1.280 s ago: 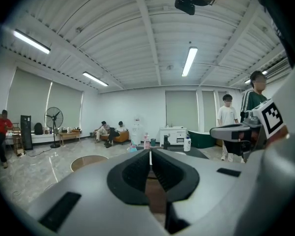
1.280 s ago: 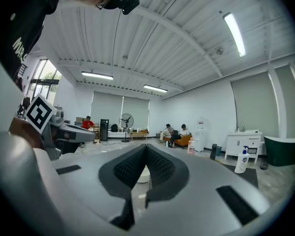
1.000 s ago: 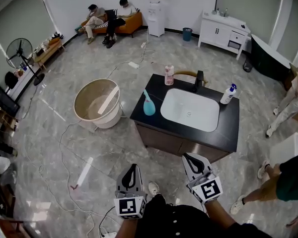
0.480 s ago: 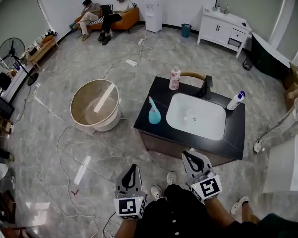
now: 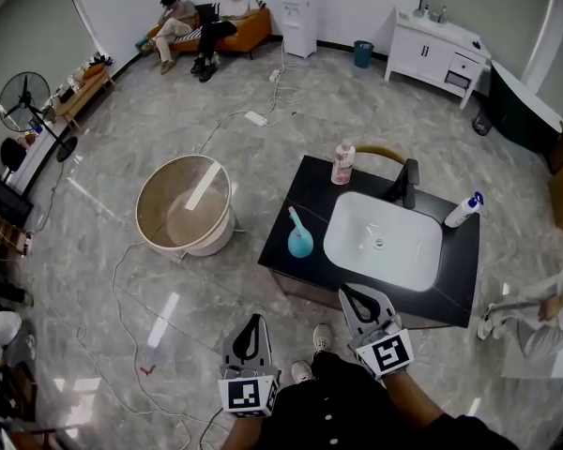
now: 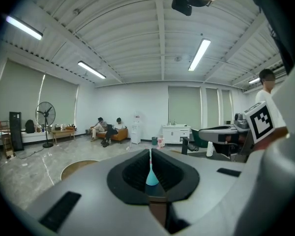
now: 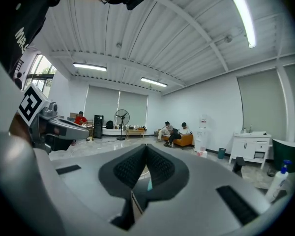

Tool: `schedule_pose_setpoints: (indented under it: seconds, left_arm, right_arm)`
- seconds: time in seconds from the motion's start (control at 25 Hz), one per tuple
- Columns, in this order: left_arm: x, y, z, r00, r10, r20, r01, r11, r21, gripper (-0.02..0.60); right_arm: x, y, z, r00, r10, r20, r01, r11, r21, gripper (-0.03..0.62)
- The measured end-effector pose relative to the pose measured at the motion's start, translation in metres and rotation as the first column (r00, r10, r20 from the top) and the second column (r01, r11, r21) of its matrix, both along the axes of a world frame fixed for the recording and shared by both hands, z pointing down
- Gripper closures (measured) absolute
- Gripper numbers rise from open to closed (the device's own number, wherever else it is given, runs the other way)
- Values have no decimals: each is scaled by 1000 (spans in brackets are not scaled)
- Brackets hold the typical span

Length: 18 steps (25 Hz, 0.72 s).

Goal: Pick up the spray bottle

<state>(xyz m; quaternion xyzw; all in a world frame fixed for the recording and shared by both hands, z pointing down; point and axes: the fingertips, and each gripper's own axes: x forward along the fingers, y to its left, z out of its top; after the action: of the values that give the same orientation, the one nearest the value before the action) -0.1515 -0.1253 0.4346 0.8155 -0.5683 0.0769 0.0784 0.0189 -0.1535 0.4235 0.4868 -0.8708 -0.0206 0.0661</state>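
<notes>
A teal spray bottle (image 5: 299, 238) with a long nozzle stands at the near left corner of the black vanity counter (image 5: 280, 247). A white spray bottle (image 5: 461, 211) with a blue trigger stands at the counter's far right. My left gripper (image 5: 252, 321) is shut and empty, short of the counter and left of it. My right gripper (image 5: 351, 294) is shut and empty just before the counter's front edge. In the left gripper view the teal spray bottle (image 6: 151, 175) shows straight ahead beyond the left gripper (image 6: 150, 152). In the right gripper view the right gripper (image 7: 146, 146) holds nothing, and the white spray bottle (image 7: 278, 181) stands far right.
A white sink basin (image 5: 385, 242) with a black faucet (image 5: 405, 182) fills the counter's middle; a pink bottle (image 5: 342, 162) stands behind. A round wooden tub (image 5: 183, 204) sits on the floor to the left, with cables (image 5: 122, 298) around it. A person (image 5: 535, 322) is at the right.
The vanity has come nearer and lower in the head view as I walked toward it. Both grippers stayed shut and kept their places at the bottom of the view.
</notes>
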Motion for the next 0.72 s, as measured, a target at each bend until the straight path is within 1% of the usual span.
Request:
schedule_pose_setpoints:
  seconds: [0.12,0.16,0.2,0.24,0.32,0.4,0.52,0.6,0.72]
  left_arm:
    - [4,-18,6,1000,-12,3,12,1000,-17,561]
    - [5,-22,9,1000,-15,3,15,1000,-27,561]
    - [6,-27,12,1000,-17,3,17,999,-37,561]
    - [7,-32,16,1000,-19,3,19,999,-46,561]
    - [11,-48,24,1000,-22,5,22,998,-61,561]
    - [15,-60,31,999,-34,9,35,995,-95,561]
    - [15,-57,53,997,-69,23,72,981,-179,561]
    - [11,-60,70,995,-91,31,96,970,-223,561]
    - [4,-68,94,992,-118,40,124,952,-281,561]
  right_arm:
    - [-3,-23,11,1000,-27,15,28,998,-54,597]
    - [-5,-31,17,999,-38,15,39,997,-65,568]
    - [-7,-40,25,999,-49,10,50,996,-75,517]
    - [-8,-50,37,998,-58,2,58,995,-86,492]
    - [-9,-78,60,998,-67,-10,66,992,-108,468]
    - [-9,-107,78,997,-76,-18,73,987,-142,423]
    - [-19,-132,110,992,-119,-38,108,973,-205,386]
    - [-28,-155,131,991,-128,-47,113,966,-234,372]
    - [-43,-189,156,989,-137,-53,120,961,-249,365]
